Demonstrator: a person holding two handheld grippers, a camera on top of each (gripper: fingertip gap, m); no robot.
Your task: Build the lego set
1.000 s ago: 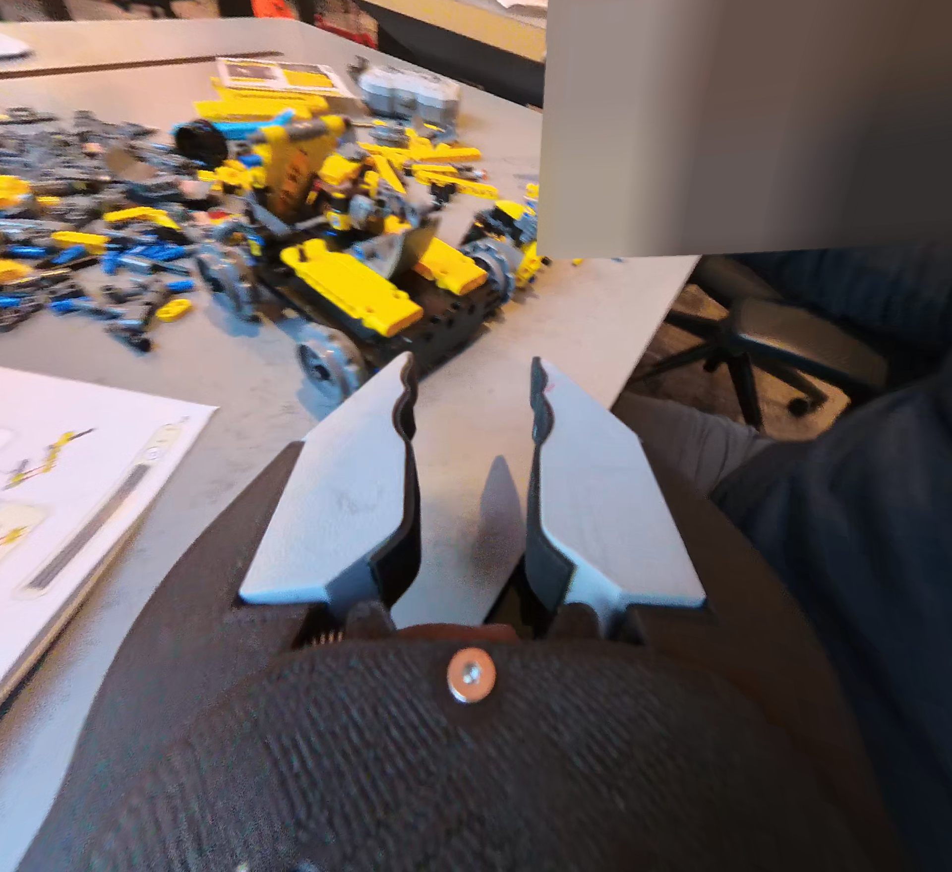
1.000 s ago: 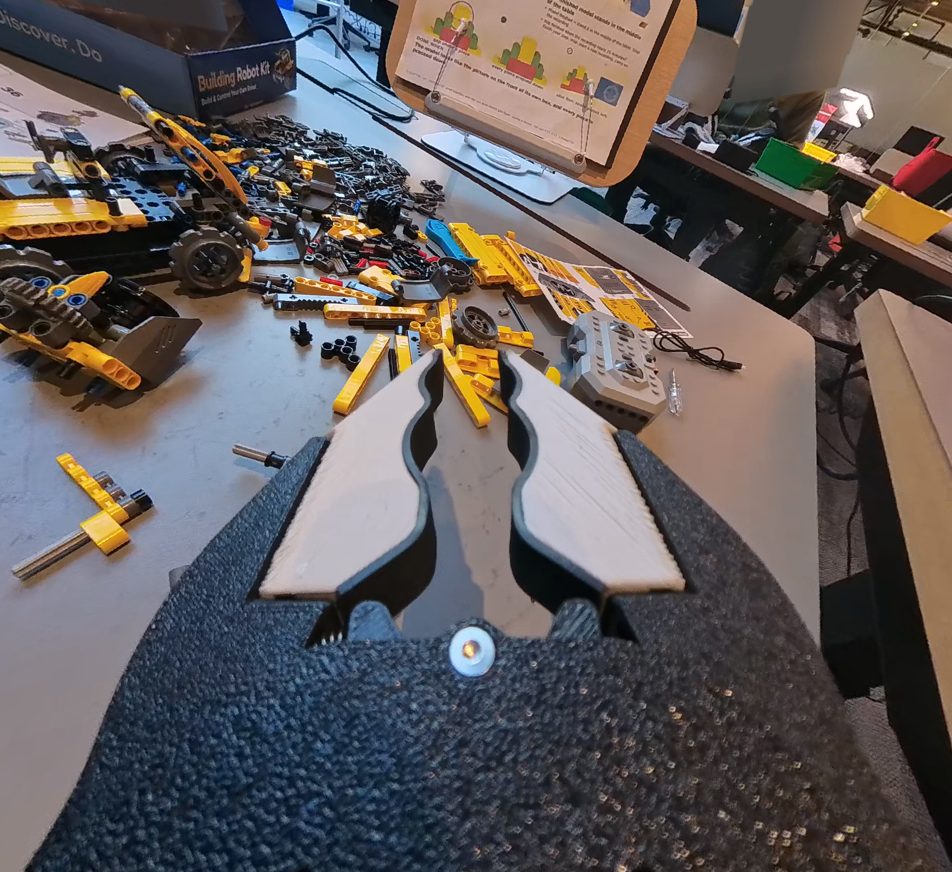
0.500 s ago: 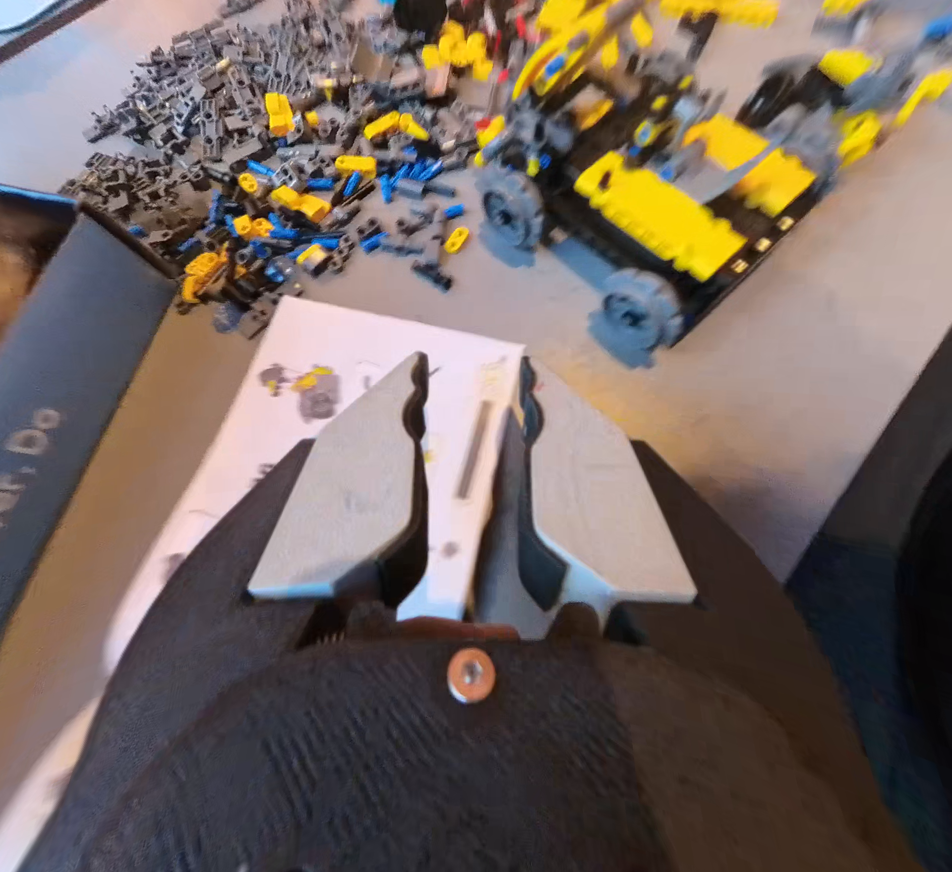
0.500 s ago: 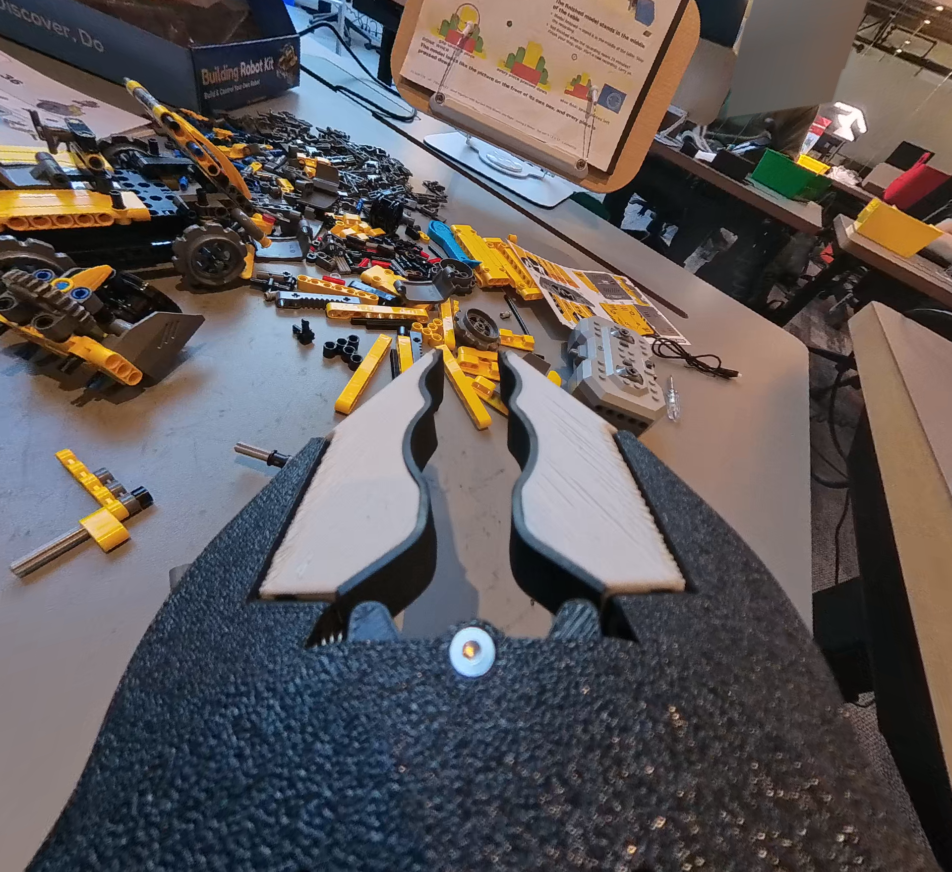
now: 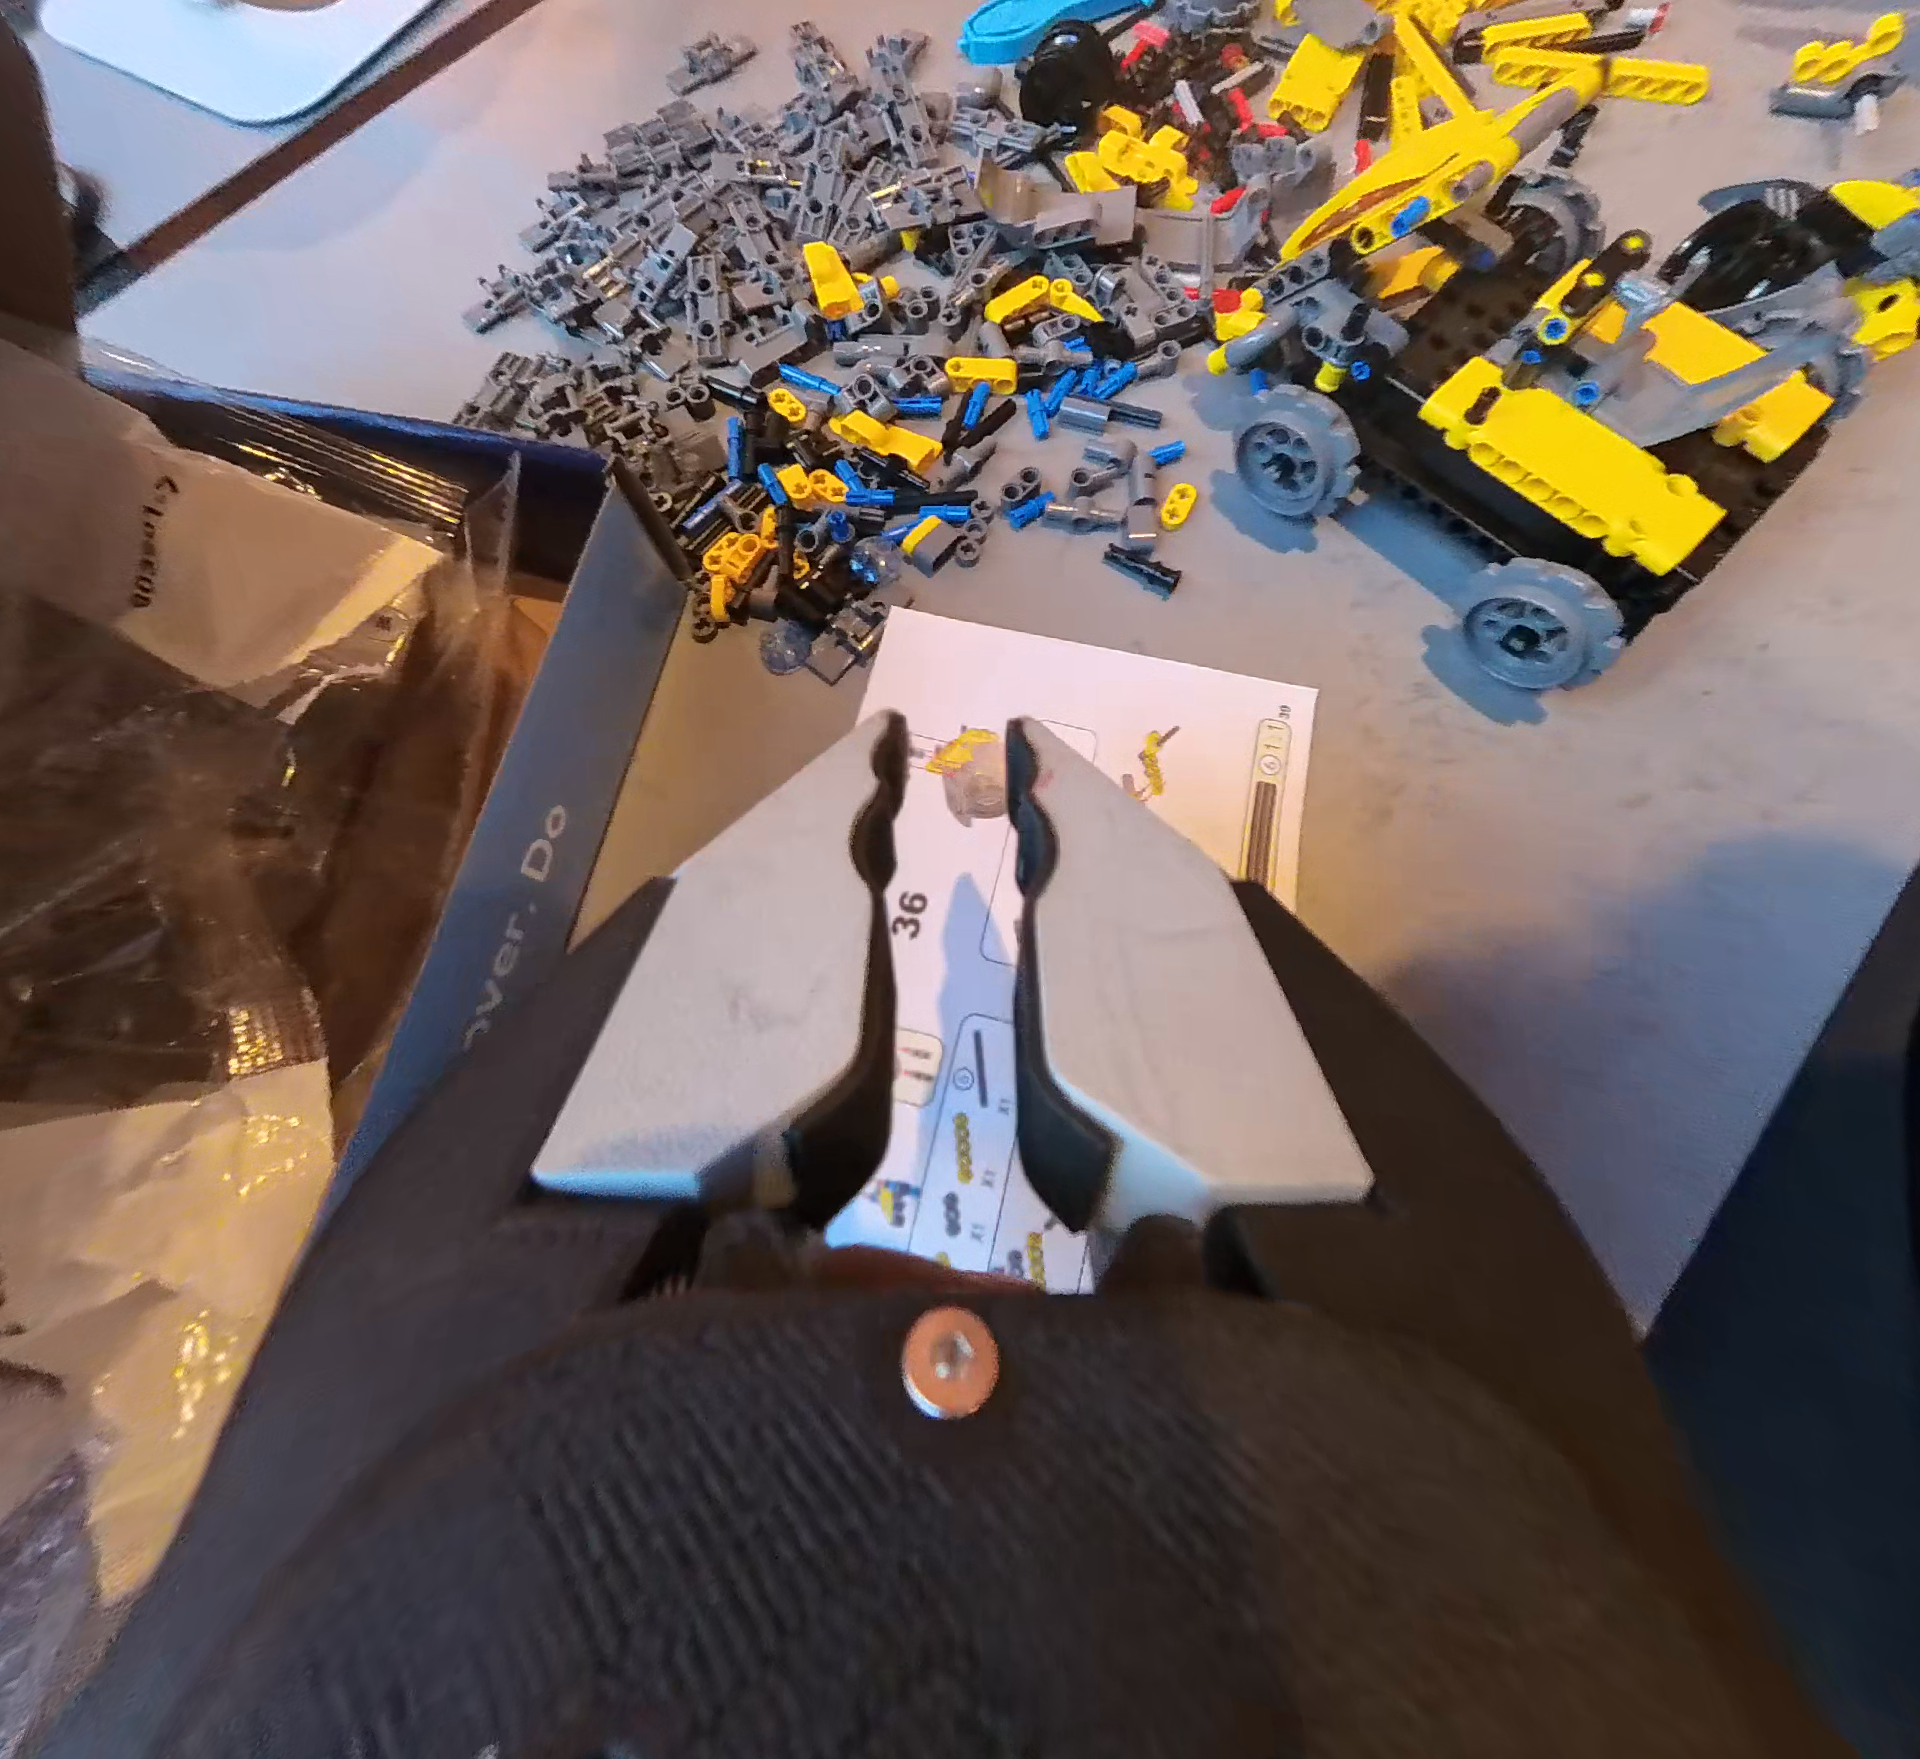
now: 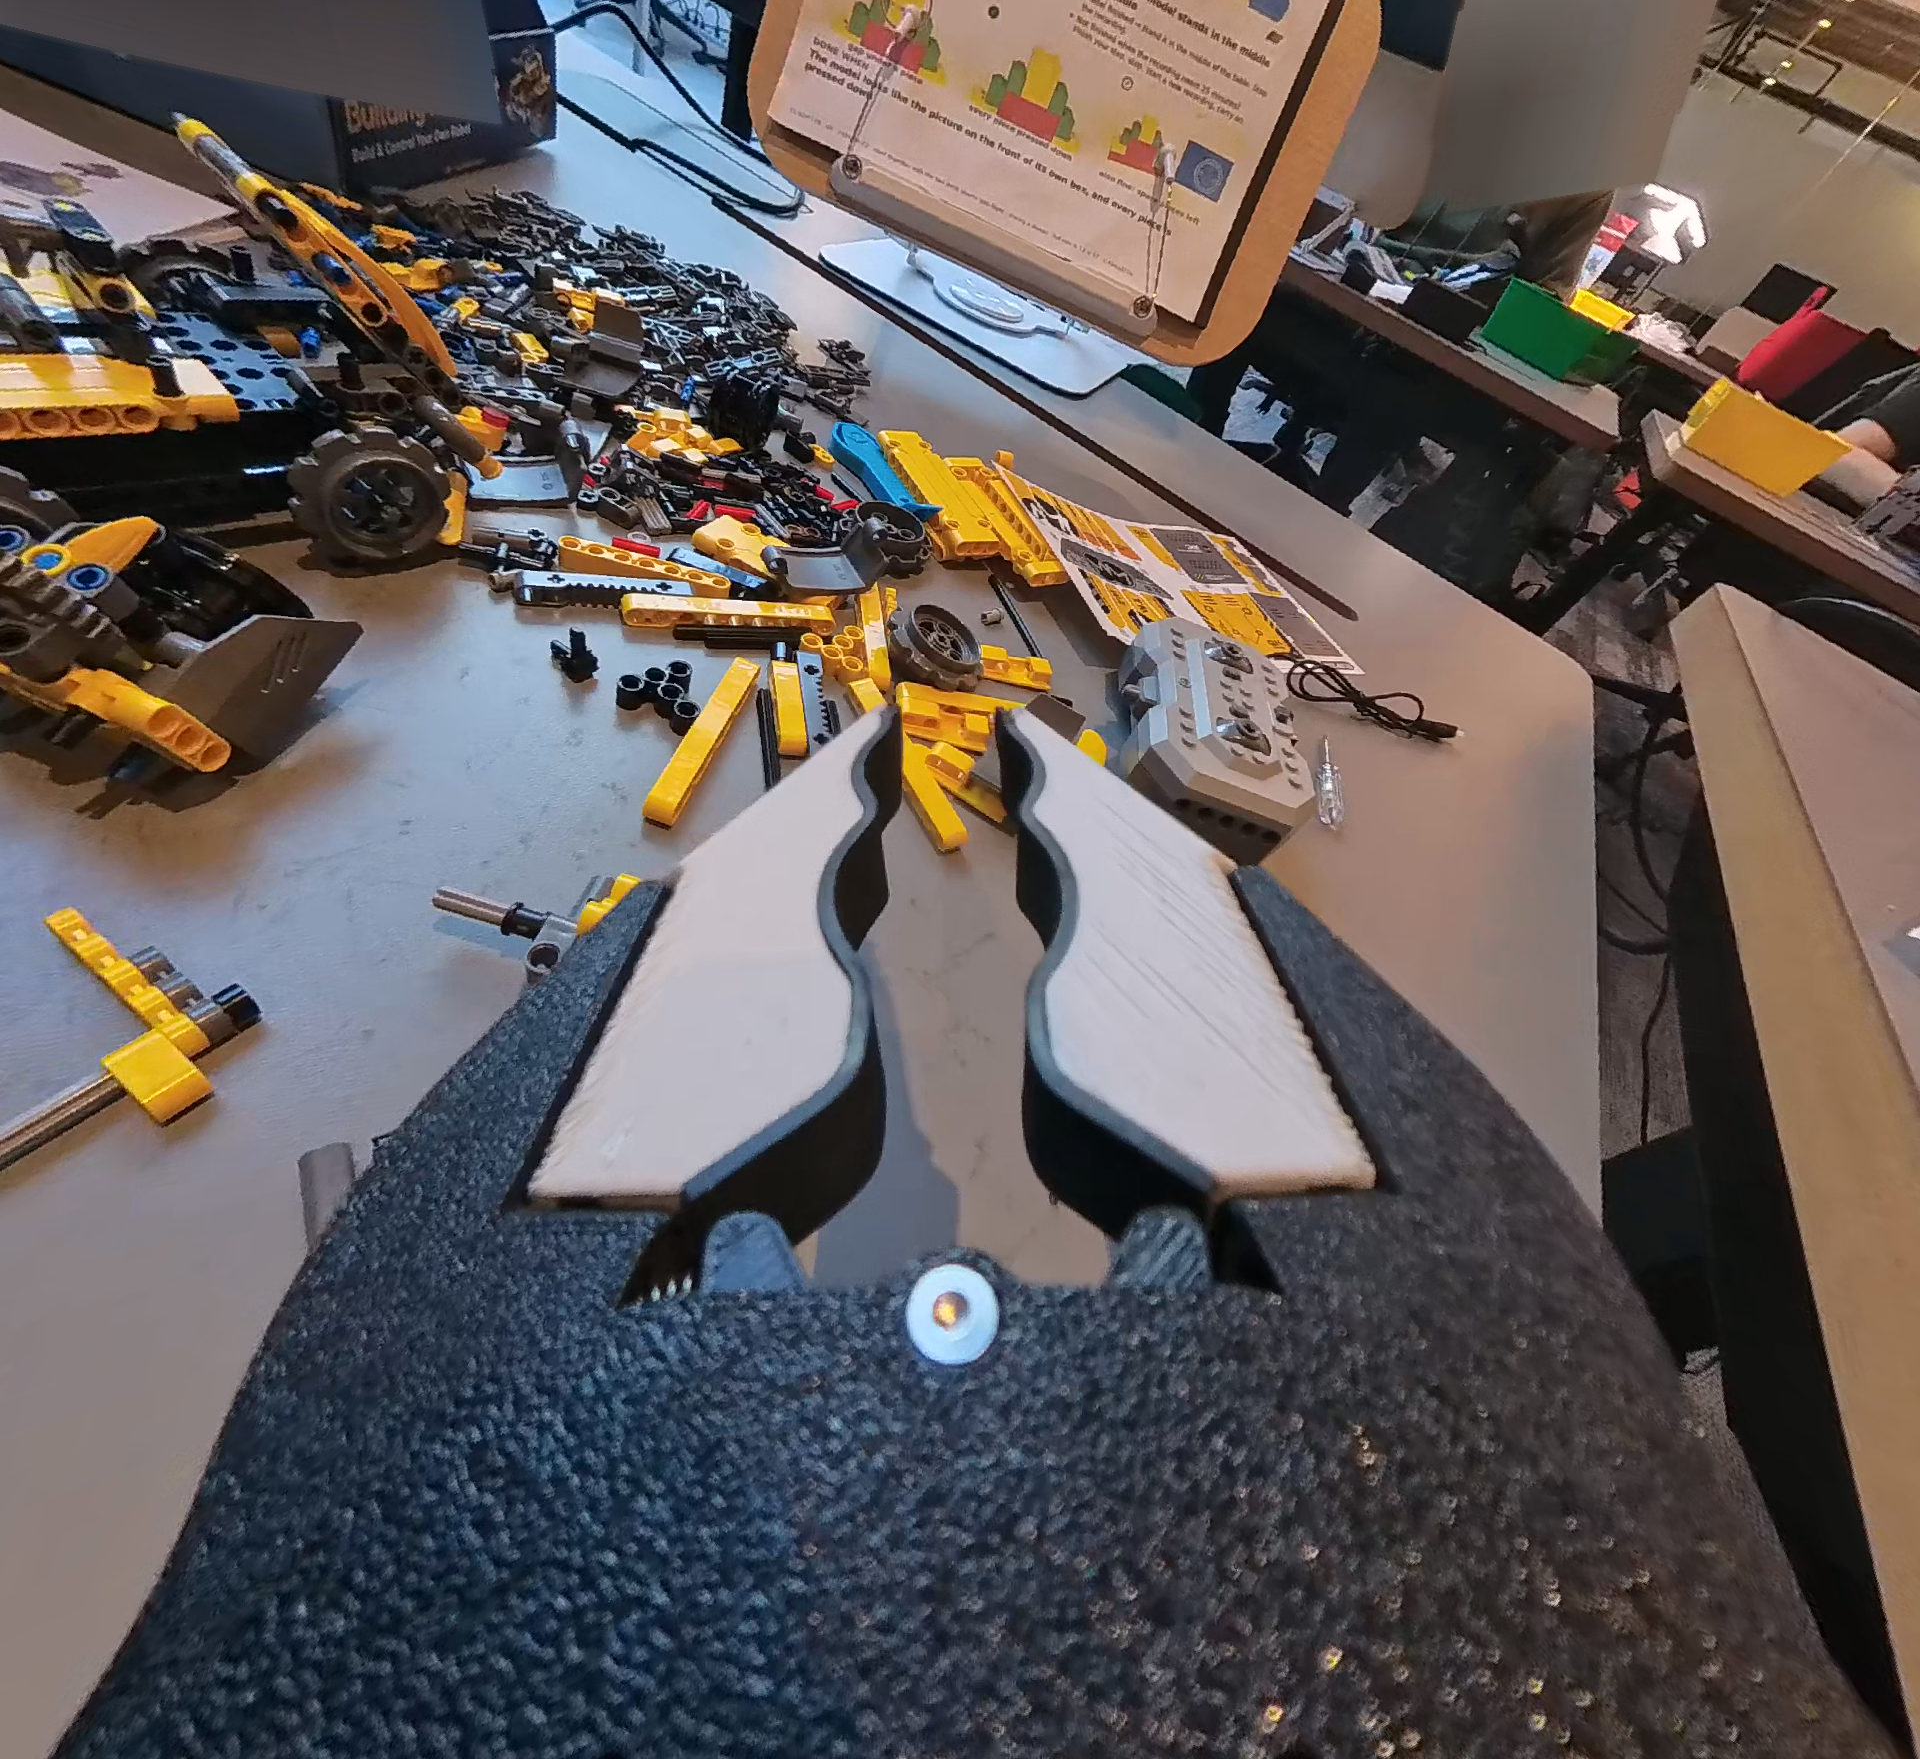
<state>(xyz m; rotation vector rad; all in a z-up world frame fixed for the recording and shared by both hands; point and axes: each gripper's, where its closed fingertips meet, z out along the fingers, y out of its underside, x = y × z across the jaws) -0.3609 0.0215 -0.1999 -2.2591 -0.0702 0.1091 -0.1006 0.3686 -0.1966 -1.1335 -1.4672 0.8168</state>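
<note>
My left gripper [image 5: 954, 741] is open and empty, hovering over a white instruction booklet [image 5: 1195, 722] lying on the grey table. A half-built yellow and black brick vehicle [image 5: 1558, 431] stands to its far right, and a heap of small grey, blue and yellow brick parts [image 5: 831, 338] lies ahead. My right gripper [image 6: 948, 730] is open and empty above loose yellow beams [image 6: 701, 753]. A grey battery hub [image 6: 1210, 733] sits just right of its tips. The vehicle [image 6: 156, 400] shows at the left of the right wrist view.
A dark blue cardboard box [image 5: 540, 774] with plastic bags stands left of the booklet. An instruction sheet on a wooden stand [image 6: 1060, 47] stands at the back of the table. A sticker sheet [image 6: 1174, 577], a black cable [image 6: 1361, 701] and the table edge [image 6: 1579, 878] lie right. The right tips stand about 15 centimetres off the grey battery hub [image 6: 1210, 733].
My left gripper has swung left and tilted down, from the table's edge near the vehicle to above the booklet beside the box. My right gripper moved slightly forward over the beams.
</note>
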